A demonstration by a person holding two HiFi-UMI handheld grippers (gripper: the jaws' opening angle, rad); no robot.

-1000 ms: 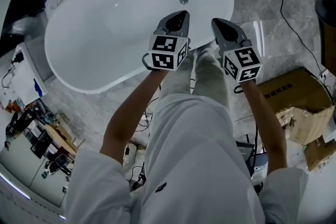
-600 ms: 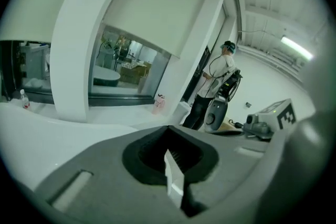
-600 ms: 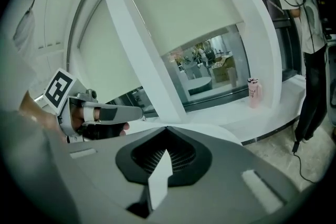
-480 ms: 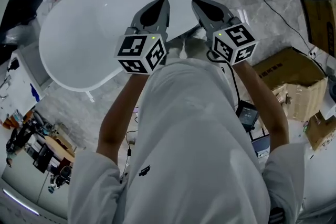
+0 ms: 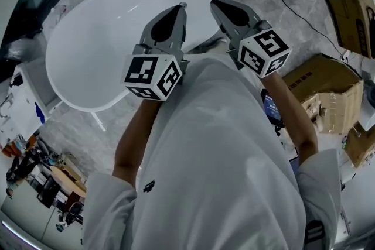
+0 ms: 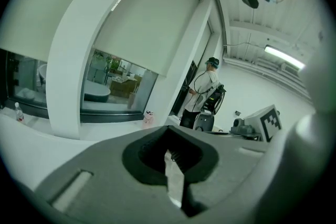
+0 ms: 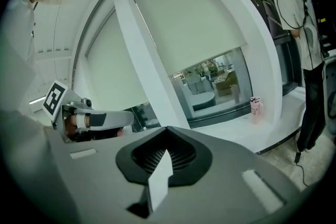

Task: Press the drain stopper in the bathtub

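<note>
Plainly the drain stopper (image 5: 183,4) sits on the floor of the bathtub (image 5: 94,50), toward its far end, and I judge it untouched, so the whole press remains. My left hand-held gripper (image 5: 176,14) and right hand-held gripper (image 5: 220,7) hover above the bathtub's near rim, both closed on nothing and pointing outward rather than down.

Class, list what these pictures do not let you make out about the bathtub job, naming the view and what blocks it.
Drain stopper: head view, lost at the left gripper tip; too small to tell.
Bathtub: absent from both gripper views, which face a windowed wall.
Bathtub's near rim: head view, partly behind the right gripper and white clothing.
</note>
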